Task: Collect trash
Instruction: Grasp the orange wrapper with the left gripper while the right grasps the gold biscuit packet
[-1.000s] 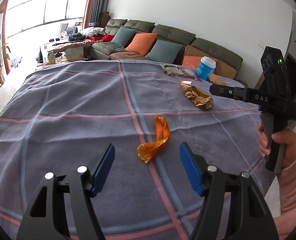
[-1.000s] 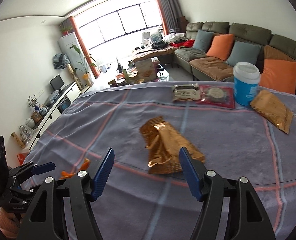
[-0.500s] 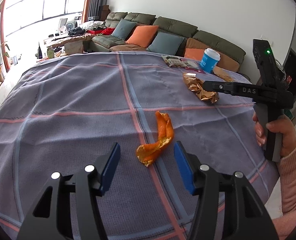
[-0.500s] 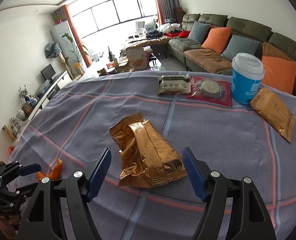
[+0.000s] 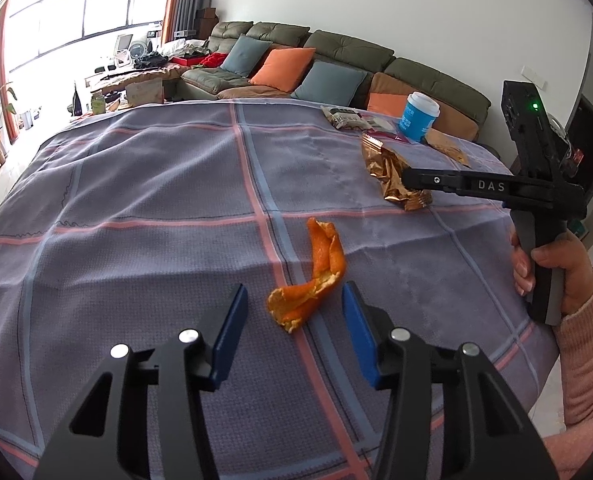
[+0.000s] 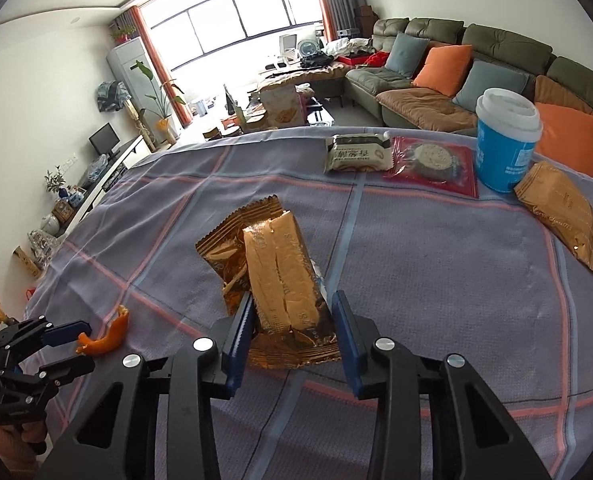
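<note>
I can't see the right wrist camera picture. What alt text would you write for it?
The right gripper straddles a crumpled gold snack wrapper on a plaid tablecloth, its blue fingers open around it. Farther back stand a blue cup, sealed snack packets and a sofa; at lower left, the left gripper nears an orange peel.

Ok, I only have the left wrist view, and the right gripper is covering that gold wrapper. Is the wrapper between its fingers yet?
Observer: Yes. The right wrist view shows the gold wrapper lying between the open fingers of the right gripper, with a gap still showing on the right side.
Operator: Is it lying flat?
Observer: No. It is crumpled and folded over itself, and its far end looks torn open.
</note>
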{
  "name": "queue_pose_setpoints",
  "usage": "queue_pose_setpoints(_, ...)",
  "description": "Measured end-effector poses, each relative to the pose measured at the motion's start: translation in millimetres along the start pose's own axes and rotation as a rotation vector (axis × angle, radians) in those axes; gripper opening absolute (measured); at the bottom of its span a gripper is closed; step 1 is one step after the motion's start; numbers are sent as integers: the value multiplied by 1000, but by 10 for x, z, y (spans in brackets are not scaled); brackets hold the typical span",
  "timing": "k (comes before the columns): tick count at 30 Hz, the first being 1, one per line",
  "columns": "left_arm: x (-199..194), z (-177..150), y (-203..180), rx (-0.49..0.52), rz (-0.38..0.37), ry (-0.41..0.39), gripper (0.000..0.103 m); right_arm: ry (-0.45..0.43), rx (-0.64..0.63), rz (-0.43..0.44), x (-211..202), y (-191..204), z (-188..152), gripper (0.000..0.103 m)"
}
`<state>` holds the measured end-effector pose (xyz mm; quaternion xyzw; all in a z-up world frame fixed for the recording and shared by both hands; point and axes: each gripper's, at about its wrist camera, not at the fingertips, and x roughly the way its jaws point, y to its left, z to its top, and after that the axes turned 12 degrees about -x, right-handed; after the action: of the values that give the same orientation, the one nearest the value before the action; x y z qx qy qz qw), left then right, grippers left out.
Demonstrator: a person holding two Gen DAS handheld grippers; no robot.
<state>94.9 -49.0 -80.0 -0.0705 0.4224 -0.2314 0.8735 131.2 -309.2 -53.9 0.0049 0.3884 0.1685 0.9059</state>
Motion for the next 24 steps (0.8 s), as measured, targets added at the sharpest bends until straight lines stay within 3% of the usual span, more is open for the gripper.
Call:
queue_pose_setpoints(13, -5, -27, 5, 6, 13, 0, 31, -54, 33, 85, -136, 144, -64, 34)
queue_pose_setpoints(18, -3, -29, 0, 6, -1, 6, 33, -58, 27, 112, -128, 237, -71, 34)
queue_pose_setpoints(22, 22, -19, -38, 19, -2, 13, 45, -59, 27, 129, -114, 276, -65, 34)
queue_pose_setpoints(24, 40, -10, -67, 34, 10, 12, 46, -59, 26, 133, -104, 292, -64, 34)
